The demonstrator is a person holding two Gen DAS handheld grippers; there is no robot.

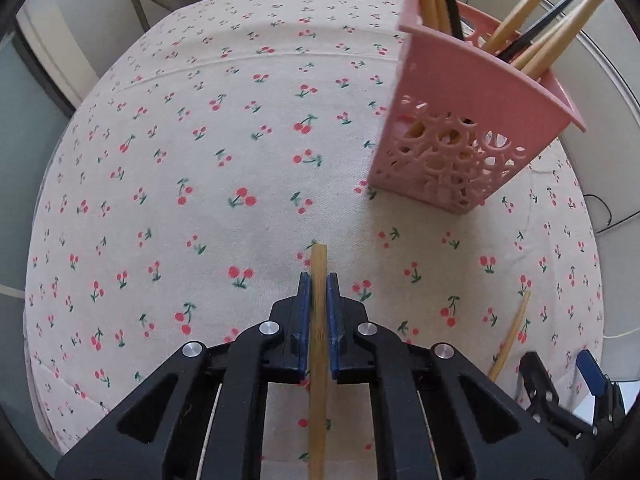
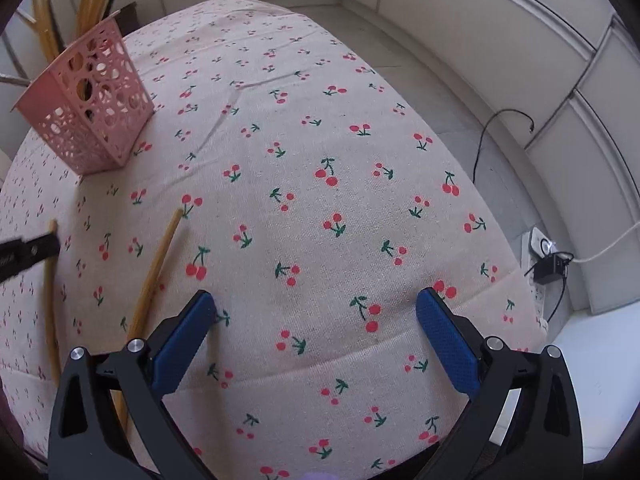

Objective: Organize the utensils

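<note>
Nearest to me, the left gripper (image 1: 319, 288) is pinching a bamboo chopstick (image 1: 318, 264) between its blue pads, and the stick runs straight along the fingers, its tip pointing away toward the far side of the cherry tablecloth (image 1: 200, 140). The right gripper (image 2: 316, 320) is spread wide and holds nothing; just beside its left finger a second chopstick (image 2: 156, 264) lies on the cloth, its long axis pointing roughly toward the pink basket (image 1: 460, 120). This basket stands farther away, to the right of the left gripper, with many chopsticks already upright inside. I think the held stick should be tilted upright over the rim before release, so it does not knock the light basket.
</note>
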